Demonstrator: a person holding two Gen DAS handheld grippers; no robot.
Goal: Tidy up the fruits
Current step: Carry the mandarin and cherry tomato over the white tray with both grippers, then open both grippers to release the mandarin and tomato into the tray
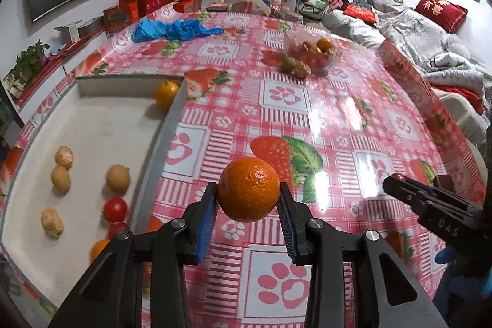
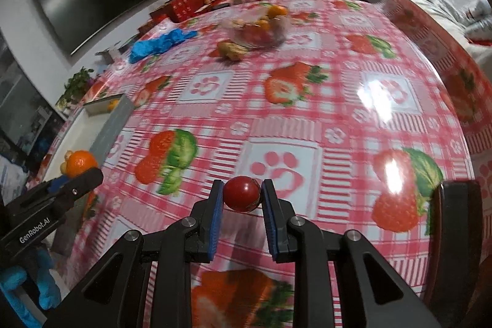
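My left gripper (image 1: 248, 196) is shut on an orange (image 1: 248, 189), held above the tablecloth just right of a white tray (image 1: 101, 125). The tray holds several brownish fruits (image 1: 118, 178), red tomatoes (image 1: 115, 208) and a yellow-orange fruit (image 1: 165, 94) in its far corner. My right gripper (image 2: 242, 196) is shut on a red tomato (image 2: 241, 193) above the table. The right gripper also shows in the left wrist view (image 1: 430, 205); the left gripper with its orange shows in the right wrist view (image 2: 80, 163). A clear bowl (image 1: 313, 51) of mixed fruit stands farther back.
Two brown fruits (image 1: 295, 66) lie beside the bowl. A blue plastic bag (image 1: 175, 29) lies at the far left of the table. Red boxes (image 1: 147, 2) and clutter stand beyond the far edge. A dark chair back (image 2: 458, 235) stands at the right edge.
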